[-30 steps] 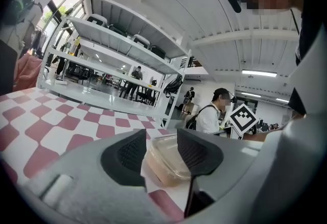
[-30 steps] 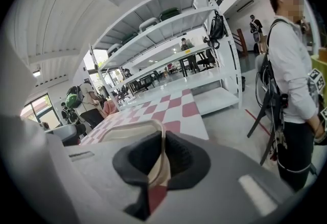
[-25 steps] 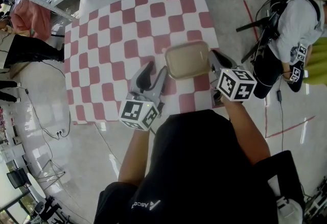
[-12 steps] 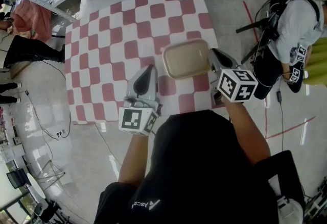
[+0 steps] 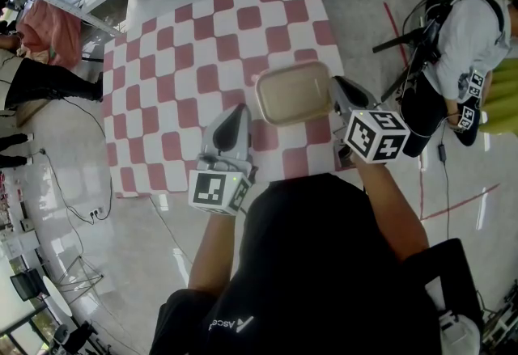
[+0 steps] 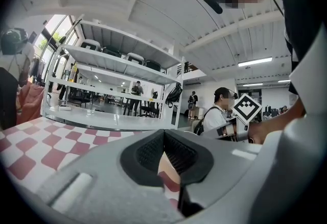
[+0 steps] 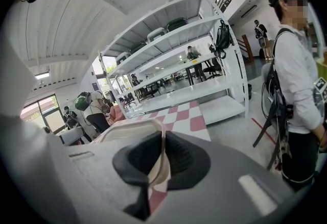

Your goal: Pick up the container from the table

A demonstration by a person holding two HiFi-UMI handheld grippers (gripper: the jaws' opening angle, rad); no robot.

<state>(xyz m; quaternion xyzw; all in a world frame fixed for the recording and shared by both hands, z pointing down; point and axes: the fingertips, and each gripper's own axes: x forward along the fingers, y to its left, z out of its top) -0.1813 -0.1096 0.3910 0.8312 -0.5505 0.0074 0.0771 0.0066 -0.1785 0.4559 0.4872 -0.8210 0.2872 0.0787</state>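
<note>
1. The beige container [image 5: 293, 93] hangs over the near right part of the table. Its right rim is pinched between the right gripper [image 5: 336, 91] jaws. It looks lifted clear, so the pick-up seems nearly done.
2. The left gripper [image 5: 233, 117] waits just beside it, its jaws pressed together on nothing.
3. Beneath is the red-and-white checked table [image 5: 162, 62], with white shelving [image 7: 204, 93] and a bystander [image 5: 473, 38] beyond.

Head view: from above the person, steeply down on the checked table [image 5: 162, 78]. Left gripper view: close behind the left gripper [image 6: 164, 137], low by the near edge, nearly level, toward white shelving [image 6: 117, 59] past the far edge. Right gripper view: close behind the right gripper [image 7: 162, 139] by the right edge, tipped slightly down, same way. Shared by all: table, shelving, a bystander [image 7: 296, 85] (off the right edge).
</note>
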